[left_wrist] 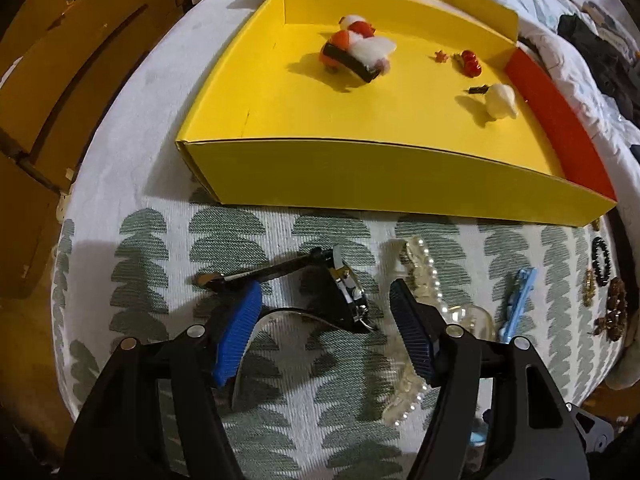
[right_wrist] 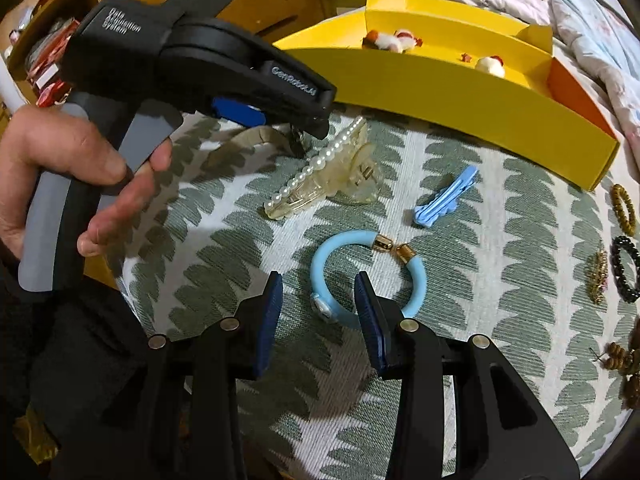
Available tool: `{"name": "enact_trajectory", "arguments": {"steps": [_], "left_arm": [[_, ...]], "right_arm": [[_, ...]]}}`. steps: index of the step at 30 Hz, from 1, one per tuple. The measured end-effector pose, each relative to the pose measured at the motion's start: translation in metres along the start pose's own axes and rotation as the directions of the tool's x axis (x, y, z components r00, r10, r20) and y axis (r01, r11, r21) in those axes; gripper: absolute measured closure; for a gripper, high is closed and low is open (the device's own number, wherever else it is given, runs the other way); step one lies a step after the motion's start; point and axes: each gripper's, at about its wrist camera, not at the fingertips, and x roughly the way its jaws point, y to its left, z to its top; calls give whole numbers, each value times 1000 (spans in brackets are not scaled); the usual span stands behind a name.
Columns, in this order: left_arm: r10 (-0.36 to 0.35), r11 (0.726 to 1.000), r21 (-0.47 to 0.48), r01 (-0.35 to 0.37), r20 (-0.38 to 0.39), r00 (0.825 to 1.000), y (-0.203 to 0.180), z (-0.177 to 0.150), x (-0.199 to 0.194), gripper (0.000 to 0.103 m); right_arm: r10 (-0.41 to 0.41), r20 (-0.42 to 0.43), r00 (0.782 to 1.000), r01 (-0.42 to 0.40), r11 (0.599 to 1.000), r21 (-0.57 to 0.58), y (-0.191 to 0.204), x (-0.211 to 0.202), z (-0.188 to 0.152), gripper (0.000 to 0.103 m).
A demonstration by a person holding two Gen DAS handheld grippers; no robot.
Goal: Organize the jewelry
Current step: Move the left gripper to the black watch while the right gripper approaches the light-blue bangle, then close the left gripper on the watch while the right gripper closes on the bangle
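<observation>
One watch [left_wrist: 344, 284], two open grippers

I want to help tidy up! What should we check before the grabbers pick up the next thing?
1. Left gripper open: ok.
2. Wristwatch between its fingers: ok.
3. Watch free of the pearl hair claw: cannot tell, they lie close.
4. Right gripper open: ok.
5. Blue bracelet at its fingertips: ok.
6. Room in the yellow box: ok, bare floor shows.
</observation>
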Motion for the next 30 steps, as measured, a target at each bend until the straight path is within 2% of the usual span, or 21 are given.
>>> {"name": "enact_trajectory", "arguments": {"steps": [3,5,14,15,17,19,27,30], "left_arm": [[-10,1000,-16,10,-12,1000,2,4,5,37],[-12,1000,-19,11,-23,1000,2,8,10,42],[-18,1000,1,18,-26,999,0,11,17,61],[-31,1000,0,31,-26,999,0,12,17,66],[-69,998,-5,69,-34,997,0,13,17,84],[-87,996,-9,87,-41,995,-1,11,17,88],[-155,987,-50,154,-6,988,10,9,1,92],[-156,986,-57,157,24,988,15,5,-9,92]], "right_arm": [[-13,-2,1000,13,1000,-18,3,3,0,62],[-31,-3,1000,31,999,-26,4,4,1,63],[-49,-16,999,49,999,-21,-2,13,0,78],[-42,-15,999,42,999,-14,-3,13,0,79],[-32,-12,999,32,999,-10,-4,12,0,82],[-11,-9,1000,11,1000,0,-5,9,1,87],[43,14,999,-44,998,35,-6,-7,5,89],[56,40,998,-58,997,43,-7,-19,8,89]]}}
